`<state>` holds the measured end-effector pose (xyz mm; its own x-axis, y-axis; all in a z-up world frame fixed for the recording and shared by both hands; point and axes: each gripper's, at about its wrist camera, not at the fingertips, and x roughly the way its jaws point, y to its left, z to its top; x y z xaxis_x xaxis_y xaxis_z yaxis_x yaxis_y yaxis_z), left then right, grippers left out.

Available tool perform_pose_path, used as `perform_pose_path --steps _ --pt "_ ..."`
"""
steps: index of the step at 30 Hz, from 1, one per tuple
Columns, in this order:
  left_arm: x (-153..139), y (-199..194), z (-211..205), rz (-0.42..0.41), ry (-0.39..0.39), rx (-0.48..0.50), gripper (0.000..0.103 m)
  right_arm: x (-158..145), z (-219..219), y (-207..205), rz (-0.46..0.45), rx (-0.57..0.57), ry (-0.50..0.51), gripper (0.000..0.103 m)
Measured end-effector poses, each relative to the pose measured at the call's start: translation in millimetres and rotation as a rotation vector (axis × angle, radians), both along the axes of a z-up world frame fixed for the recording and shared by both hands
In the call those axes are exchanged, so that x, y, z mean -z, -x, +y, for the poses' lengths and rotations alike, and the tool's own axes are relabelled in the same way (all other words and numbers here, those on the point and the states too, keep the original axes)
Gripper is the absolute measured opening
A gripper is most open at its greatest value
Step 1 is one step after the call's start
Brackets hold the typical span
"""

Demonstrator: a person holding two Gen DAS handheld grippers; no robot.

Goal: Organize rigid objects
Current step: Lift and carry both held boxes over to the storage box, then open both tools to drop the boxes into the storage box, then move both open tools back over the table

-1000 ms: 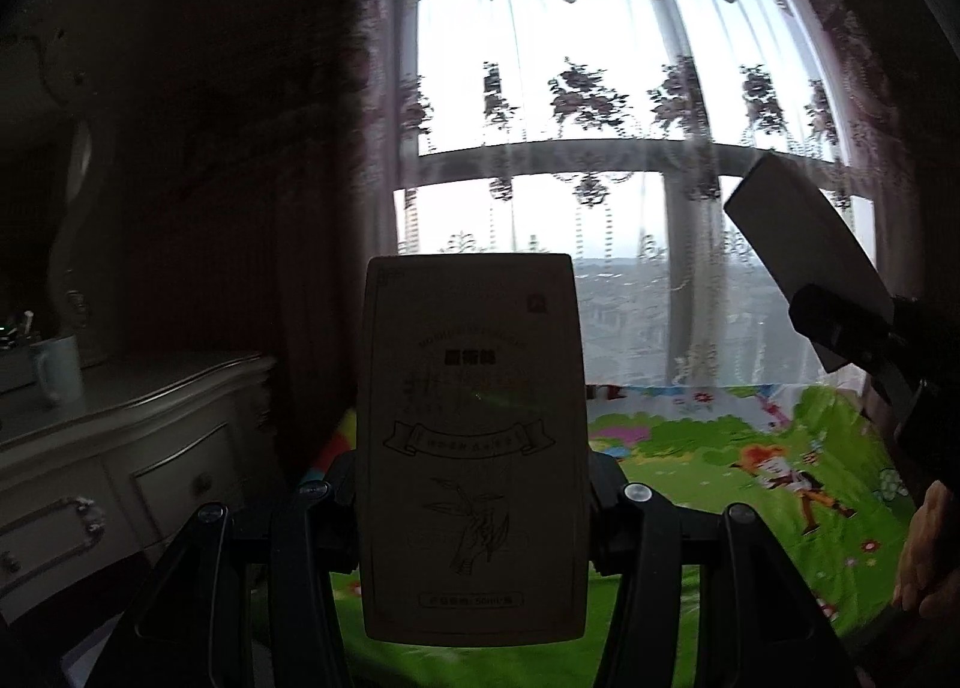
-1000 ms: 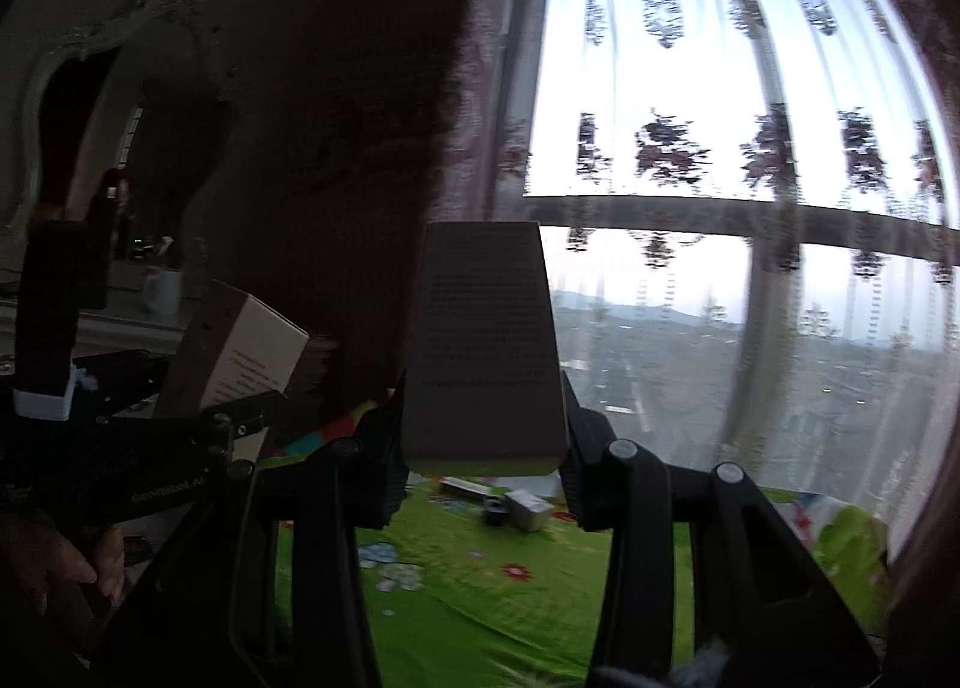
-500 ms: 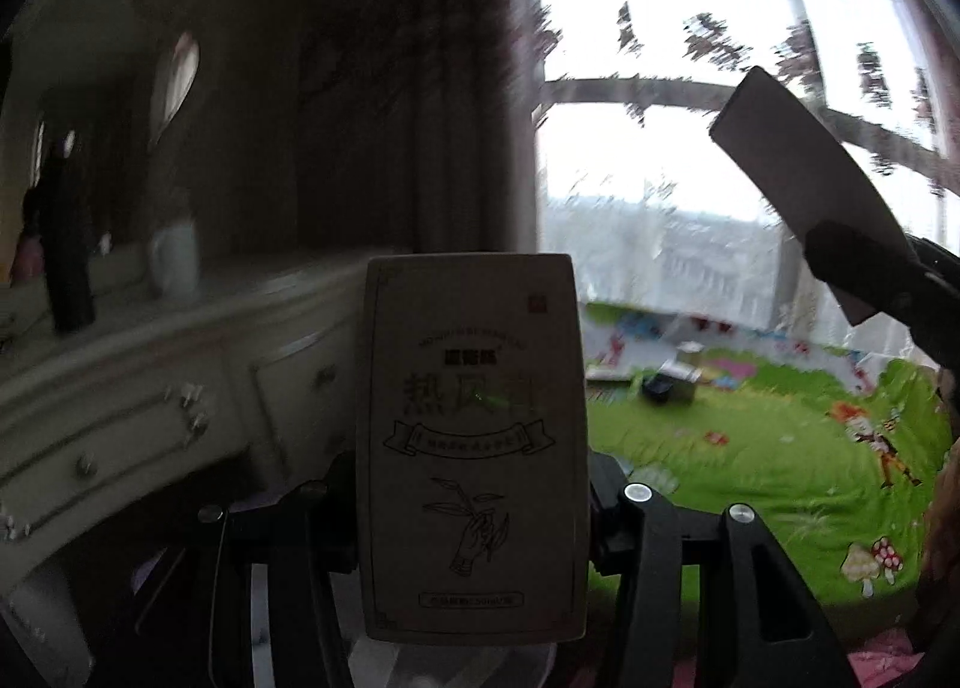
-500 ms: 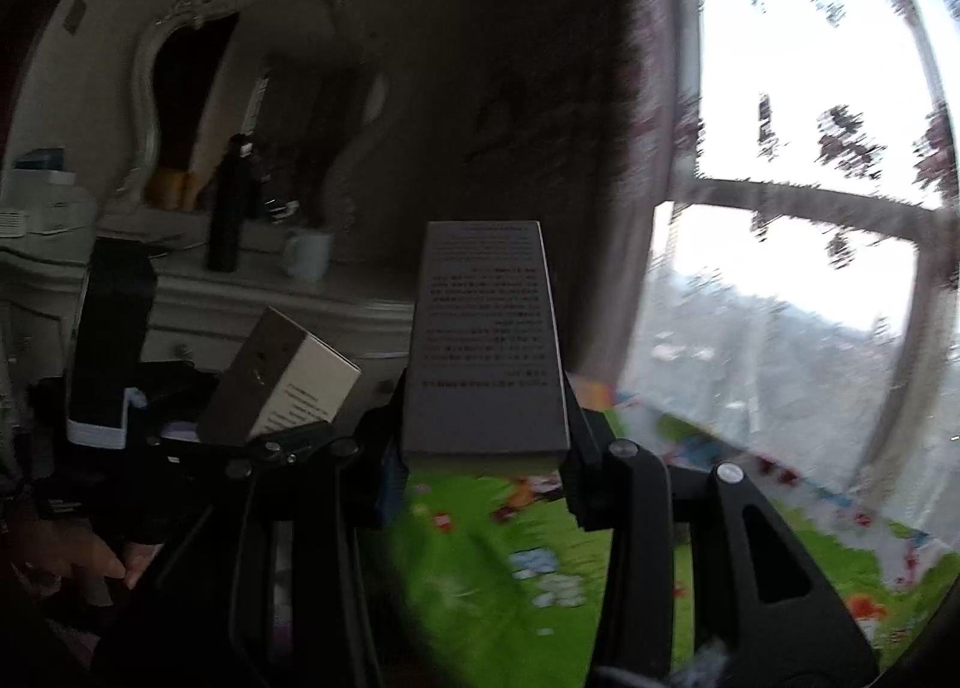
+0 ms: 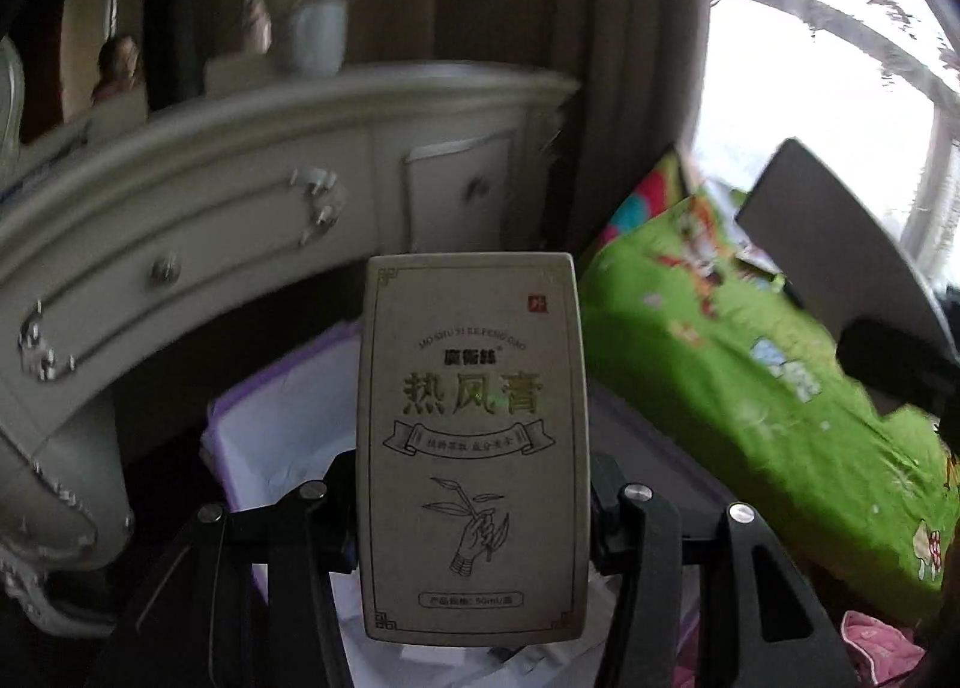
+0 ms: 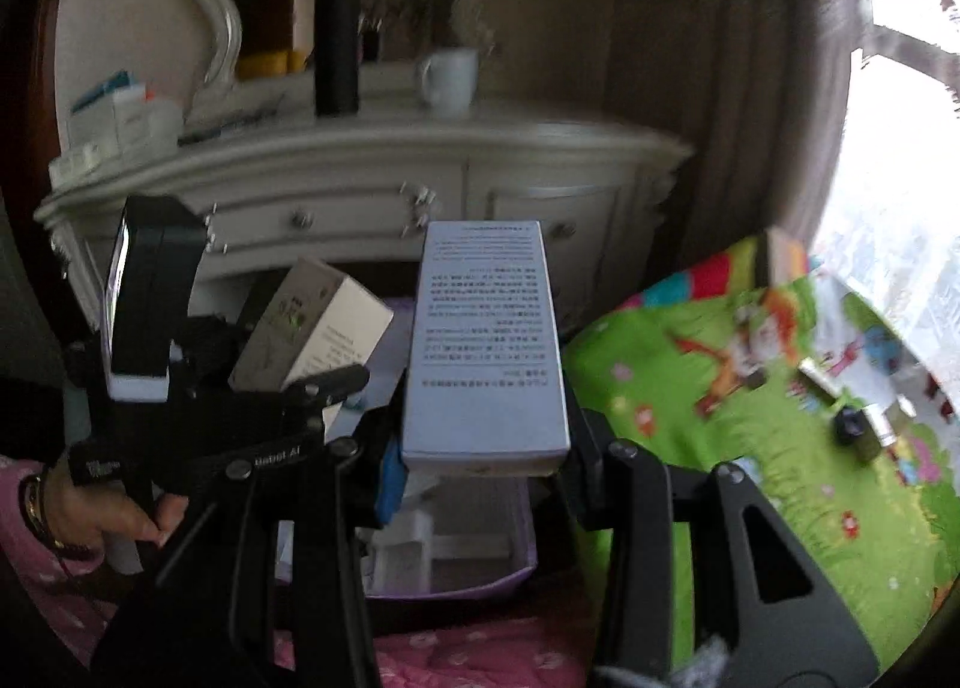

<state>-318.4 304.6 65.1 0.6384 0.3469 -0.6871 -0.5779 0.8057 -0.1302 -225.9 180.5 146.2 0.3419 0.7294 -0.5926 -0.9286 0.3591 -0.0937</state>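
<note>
While each gripper clamps a carton, both hover above the purple bin [image 6: 468,580].
Left gripper [image 5: 474,514] grips the beige box [image 5: 473,448], right gripper [image 6: 486,448] the white box [image 6: 486,340]; next, probably lowering and releasing inside.

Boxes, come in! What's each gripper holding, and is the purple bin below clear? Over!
Left gripper shut on beige box. Right gripper shut on white box. Purple bin below, already holding white packaging. Nothing blocking it.

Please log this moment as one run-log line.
left gripper: shut on beige printed carton | right gripper: shut on pale grey text-covered carton | below: lilac storage bin
</note>
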Motion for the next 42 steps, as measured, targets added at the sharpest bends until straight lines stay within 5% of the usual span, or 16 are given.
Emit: perform_pose_path --steps 11,20,21,24,28,35,39,42 --pt "68.9 2.2 29.3 0.242 0.158 -0.026 0.053 85.5 58.1 1.3 0.146 -0.077 0.261 0.045" --pt "98.1 7.0 36.1 0.343 0.260 -0.036 0.054 119.5 65.7 4.9 0.238 -0.109 0.363 0.046" --pt "97.8 5.4 36.7 0.353 0.259 -0.044 0.063 119.6 65.2 5.0 0.250 -0.115 0.364 0.047" --pt "93.5 1.7 36.0 0.363 0.255 -0.057 0.088 114.3 58.7 -1.3 0.265 -0.098 0.338 0.073" --pt "88.1 -8.9 31.3 0.381 0.238 -0.066 0.089 99.7 38.3 -17.6 0.281 -0.049 0.269 0.076" --pt "58.2 -64.4 -1.1 0.327 0.181 0.009 0.089 74.7 -41.6 -99.6 0.253 0.232 0.138 0.085" --pt "39.6 -126.2 -41.7 0.235 0.160 0.197 0.093 73.3 -116.0 -167.6 0.203 0.474 0.122 0.088" --pt "40.0 -179.1 -77.4 0.222 0.189 0.347 0.093 82.2 -180.3 -233.3 0.254 0.650 0.095 0.088"
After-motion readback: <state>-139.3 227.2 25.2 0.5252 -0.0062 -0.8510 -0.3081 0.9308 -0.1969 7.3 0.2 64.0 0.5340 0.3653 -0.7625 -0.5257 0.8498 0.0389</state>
